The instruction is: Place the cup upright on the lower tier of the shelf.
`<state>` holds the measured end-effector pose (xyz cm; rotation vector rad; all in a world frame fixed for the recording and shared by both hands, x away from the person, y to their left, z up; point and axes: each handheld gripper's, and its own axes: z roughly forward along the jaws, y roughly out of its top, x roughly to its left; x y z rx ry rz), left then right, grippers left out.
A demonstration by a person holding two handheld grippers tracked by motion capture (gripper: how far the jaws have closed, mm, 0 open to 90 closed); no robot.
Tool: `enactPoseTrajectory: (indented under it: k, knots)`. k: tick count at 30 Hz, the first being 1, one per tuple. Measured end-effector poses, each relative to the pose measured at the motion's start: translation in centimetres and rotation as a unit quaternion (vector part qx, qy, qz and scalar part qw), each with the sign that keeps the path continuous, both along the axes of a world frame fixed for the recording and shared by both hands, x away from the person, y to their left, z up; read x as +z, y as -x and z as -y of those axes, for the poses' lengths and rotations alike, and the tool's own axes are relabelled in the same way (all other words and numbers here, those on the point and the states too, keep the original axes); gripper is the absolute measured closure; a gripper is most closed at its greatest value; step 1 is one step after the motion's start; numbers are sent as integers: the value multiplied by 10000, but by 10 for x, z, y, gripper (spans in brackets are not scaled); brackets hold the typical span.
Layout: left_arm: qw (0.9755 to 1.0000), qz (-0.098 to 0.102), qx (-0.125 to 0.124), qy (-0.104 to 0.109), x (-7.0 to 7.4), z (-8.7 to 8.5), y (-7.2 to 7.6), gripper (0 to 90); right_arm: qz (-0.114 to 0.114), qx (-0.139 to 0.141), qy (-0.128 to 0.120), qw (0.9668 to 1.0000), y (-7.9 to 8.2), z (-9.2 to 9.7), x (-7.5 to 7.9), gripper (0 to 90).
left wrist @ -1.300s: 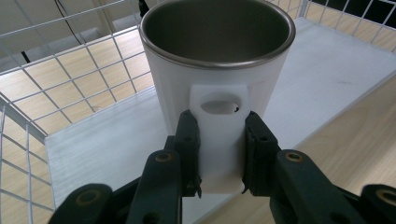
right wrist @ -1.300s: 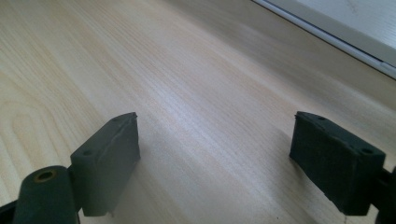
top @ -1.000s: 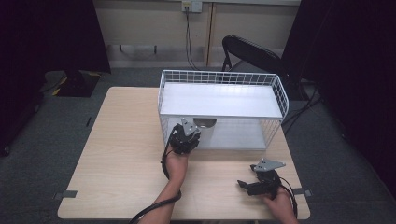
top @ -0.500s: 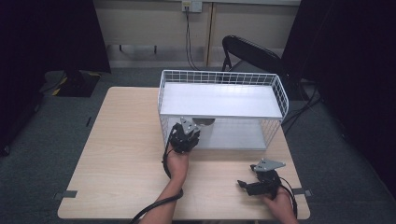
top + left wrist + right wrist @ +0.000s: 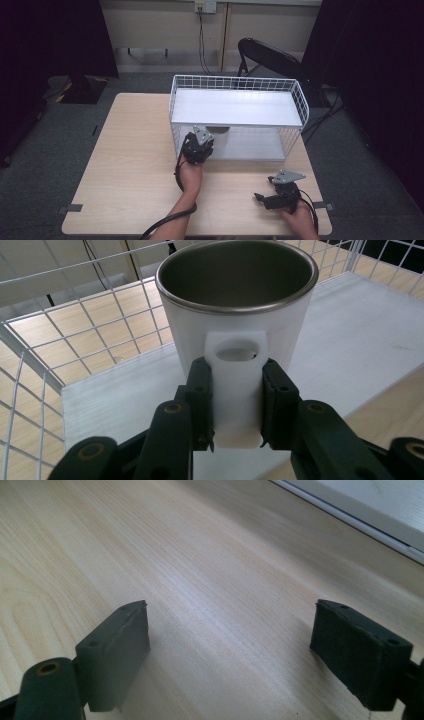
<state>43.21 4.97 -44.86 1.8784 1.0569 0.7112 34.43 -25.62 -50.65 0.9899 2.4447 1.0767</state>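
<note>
Still unmoved since a second ago, the left gripper (image 5: 235, 440) clenches its fingers (image 5: 200, 390) on the mug's (image 5: 235, 315) white handle inside the wire basket (image 5: 235, 85), right gripper (image 5: 230, 650) released over the desk (image 5: 175, 555).

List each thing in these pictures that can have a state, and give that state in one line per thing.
Mug: upright, empty, standing on the lower shelf of the rack, held by its handle.
Left tool: shut on the mug's handle.
Right tool: open, nothing between its jaws, low over the table.
Wire rack: upright on the table, top shelf bare.
Folding chair: unfolded, behind the table.
</note>
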Motion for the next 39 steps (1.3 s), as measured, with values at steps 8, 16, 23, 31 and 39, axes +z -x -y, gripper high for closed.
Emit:
enactPoseTrajectory:
  k: [8, 16, 23, 31, 39]
  knots:
    - [10000, 76, 19, -27, 5, 1, 4, 498, 1, 0, 0, 10000, 0, 0, 0, 148]
    - [9999, -32, -134, -24, 9, -5, 13, 356, 1, 0, 0, 10000, 0, 0, 0, 148]
    - [9996, -137, -255, 4, 11, -17, 22, 314, 3, -1, -1, 10000, 0, 0, 0, 148]
    - [9988, -263, -417, 6, 8, -28, 36, 285, 1, -3, 0, 10000, 0, 0, 0, 148]
    - [9974, -304, -652, 90, 11, -38, 45, 251, 2, 0, 2, 10000, 0, 0, 0, 148]
